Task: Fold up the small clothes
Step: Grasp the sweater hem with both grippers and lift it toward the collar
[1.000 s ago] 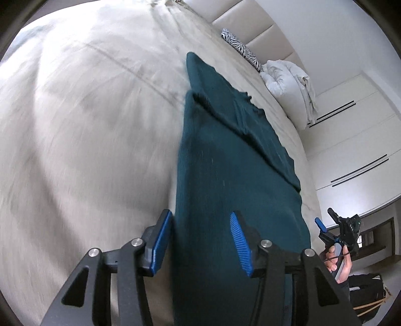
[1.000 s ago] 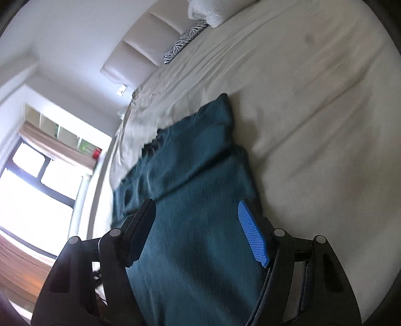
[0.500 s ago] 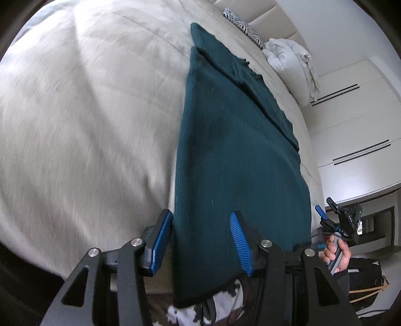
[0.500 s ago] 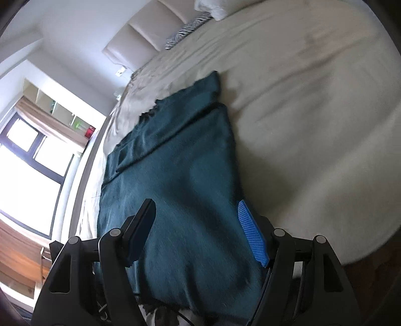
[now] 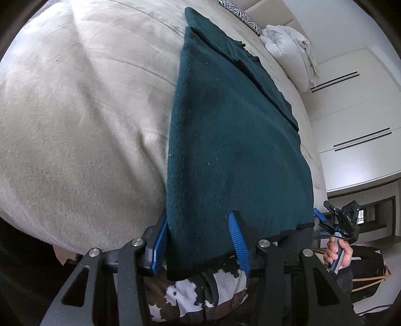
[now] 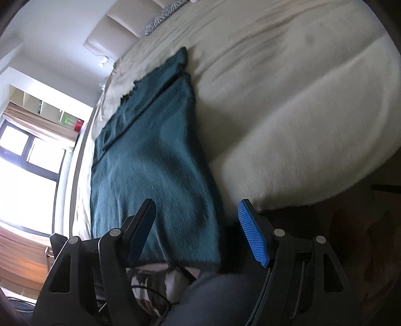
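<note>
A dark teal knitted garment (image 5: 233, 130) lies flat on the beige bed (image 5: 82, 112), its hem hanging over the near edge. My left gripper (image 5: 200, 240) is open, its blue-padded fingers astride the hem's left corner. In the right wrist view the same garment (image 6: 150, 160) fills the left middle, and my right gripper (image 6: 198, 230) is open with its fingers astride the hem's right corner. The right gripper also shows in the left wrist view (image 5: 335, 223), held in a hand at the hem's far end.
A white duvet pile (image 5: 290, 47) and a zebra-print pillow (image 5: 243, 15) lie at the bed's head. White wardrobe doors (image 5: 356, 120) stand to the right. A bright window (image 6: 30, 165) is on the left. The person's patterned clothing (image 5: 200, 293) shows below the hem.
Both grippers have drawn back along the garment toward the near bed edge, from over its middle to its hem. Both stayed open.
</note>
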